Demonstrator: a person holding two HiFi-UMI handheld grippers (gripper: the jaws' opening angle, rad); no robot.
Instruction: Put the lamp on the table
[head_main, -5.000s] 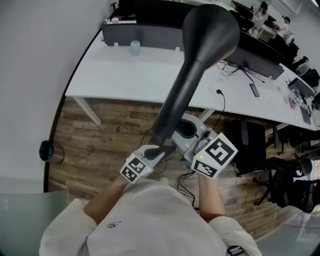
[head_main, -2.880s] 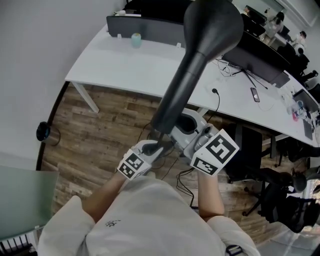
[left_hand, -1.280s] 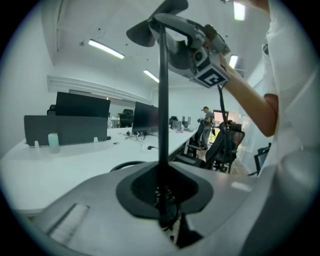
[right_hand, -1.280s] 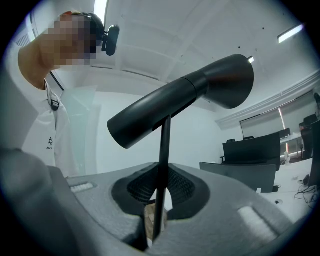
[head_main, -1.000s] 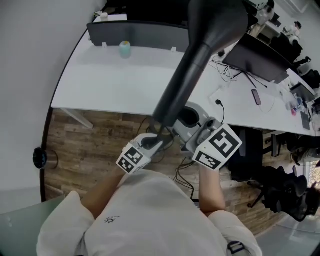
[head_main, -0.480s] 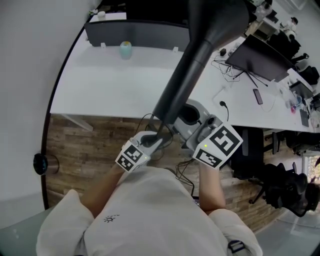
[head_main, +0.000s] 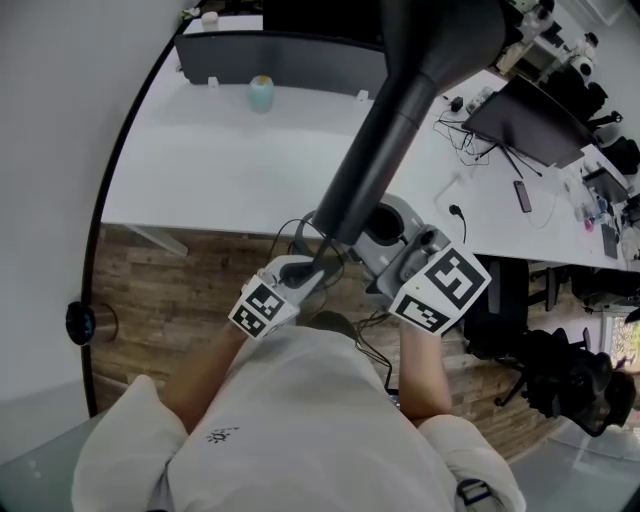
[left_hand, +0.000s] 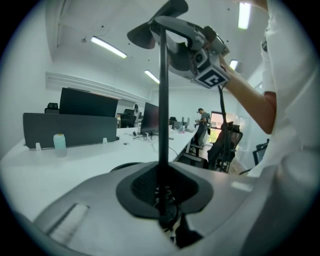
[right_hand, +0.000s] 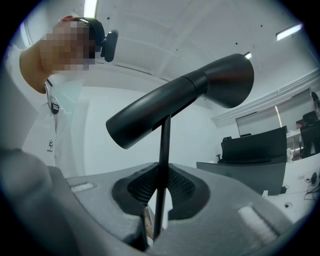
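Note:
The black lamp (head_main: 400, 130) is held up in the air in front of the person, its long tubular head slanting over the near edge of the white table (head_main: 200, 170). My left gripper (head_main: 305, 280) is shut on the lamp's thin stem (left_hand: 163, 100) low down. My right gripper (head_main: 392, 250) is shut on the same stem (right_hand: 164, 165), just below the lamp head (right_hand: 180, 102). In the left gripper view, the right gripper (left_hand: 172, 30) shows higher up the stem. The lamp's foot is hidden.
On the table stand a pale green bottle (head_main: 261, 93) and a dark partition (head_main: 280, 62); to the right are a monitor (head_main: 530, 120), cables and a phone (head_main: 523, 195). Black office chairs (head_main: 560, 370) stand at the right on the wood floor (head_main: 170, 290).
The table's near edge has come closer below the lamp as the person moved towards it. Both grippers have kept their hold on the stem.

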